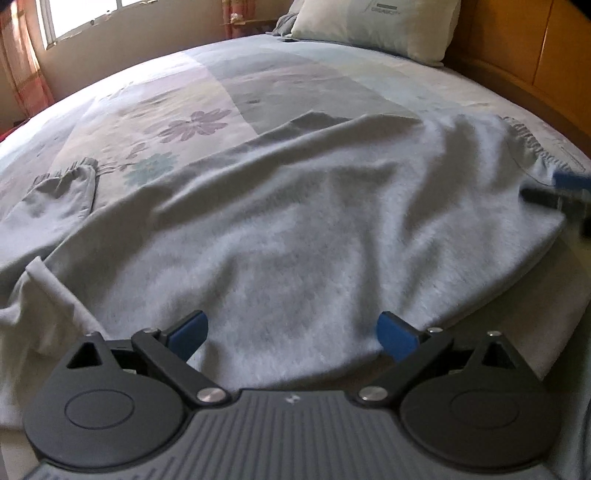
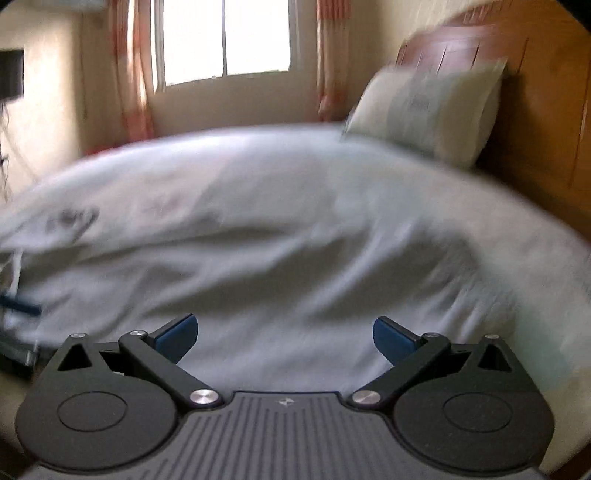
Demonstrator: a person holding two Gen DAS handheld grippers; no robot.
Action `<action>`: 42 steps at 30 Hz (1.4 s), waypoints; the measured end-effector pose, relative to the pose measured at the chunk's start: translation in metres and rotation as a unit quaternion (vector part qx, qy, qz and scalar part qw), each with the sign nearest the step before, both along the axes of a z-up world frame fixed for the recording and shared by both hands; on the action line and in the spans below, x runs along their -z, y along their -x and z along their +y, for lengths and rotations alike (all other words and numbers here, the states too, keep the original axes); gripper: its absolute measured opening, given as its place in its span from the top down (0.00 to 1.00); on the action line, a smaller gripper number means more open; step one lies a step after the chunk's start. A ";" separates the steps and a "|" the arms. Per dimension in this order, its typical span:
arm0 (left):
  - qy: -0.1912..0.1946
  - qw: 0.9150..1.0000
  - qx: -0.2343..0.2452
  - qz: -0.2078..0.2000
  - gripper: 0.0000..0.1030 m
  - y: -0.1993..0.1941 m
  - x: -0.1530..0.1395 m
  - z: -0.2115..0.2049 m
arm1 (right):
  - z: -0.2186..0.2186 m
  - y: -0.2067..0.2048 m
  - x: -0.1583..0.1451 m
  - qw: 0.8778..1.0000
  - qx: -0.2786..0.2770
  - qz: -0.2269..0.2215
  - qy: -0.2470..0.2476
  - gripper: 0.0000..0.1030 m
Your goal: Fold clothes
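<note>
A pale grey sweatshirt [image 1: 295, 229] lies spread and rumpled across the near half of the bed [image 1: 295, 85], fleecy side up, with soft folds running through it. One sleeve with a gathered cuff [image 1: 66, 181] reaches out toward nine o'clock in the left wrist view, resting on the flowered bedspread. A ribbed hem [image 1: 532, 136] shows at about two o'clock, near the bed's edge.

The left gripper [image 1: 291, 332] hovers low over the garment's near edge at six o'clock, its blue-padded fingers [image 1: 190, 328] spread wide with only cloth visible between them; it grips nothing. Off at three o'clock in that same view, the blurred blue and black tip of the right gripper [image 1: 561, 192] sits at the sweatshirt's side edge.

The right wrist view is smeared by motion. The right gripper [image 2: 284, 336] is likewise opened wide over the sweatshirt [image 2: 277, 266], holding nothing, and the other tool appears as a blue streak at nine o'clock.

Beyond the garment, a pale pillow [image 1: 373, 26] leans against the wooden headboard [image 1: 524, 48] at one o'clock. A bright window [image 2: 225, 37] framed by orange-pink curtains [image 2: 133, 74] stands at twelve o'clock past the far side of the bed.
</note>
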State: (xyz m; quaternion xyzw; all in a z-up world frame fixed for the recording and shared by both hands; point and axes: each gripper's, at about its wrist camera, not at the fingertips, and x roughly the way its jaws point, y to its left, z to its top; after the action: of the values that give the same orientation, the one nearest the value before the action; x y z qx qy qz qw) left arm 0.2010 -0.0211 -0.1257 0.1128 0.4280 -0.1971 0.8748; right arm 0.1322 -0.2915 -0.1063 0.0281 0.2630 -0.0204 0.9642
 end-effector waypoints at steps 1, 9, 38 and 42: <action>0.010 1.000 -0.008 0.007 0.04 -0.003 0.002 0.002 | -0.006 -0.007 0.001 1.000 0.006 0.005 0.005 0.00; 0.033 0.999 -0.033 0.018 0.01 -0.008 0.005 0.018 | -0.050 -0.005 0.040 0.999 0.017 0.042 0.006 0.00; 0.106 0.989 -0.097 0.036 0.01 -0.038 0.003 0.045 | 0.015 -0.102 0.008 0.993 -0.046 0.083 -0.069 0.00; 0.117 0.988 -0.090 0.040 0.01 -0.033 -0.001 0.049 | 0.038 -0.105 0.042 0.991 -0.068 0.111 -0.025 0.00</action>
State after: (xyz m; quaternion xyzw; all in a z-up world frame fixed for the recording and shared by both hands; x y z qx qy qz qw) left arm 0.2341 0.0277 -0.1244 -0.0373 0.4451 -0.1703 0.8784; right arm 0.2377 -0.2535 -0.1480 0.0323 0.3703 0.0487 0.9271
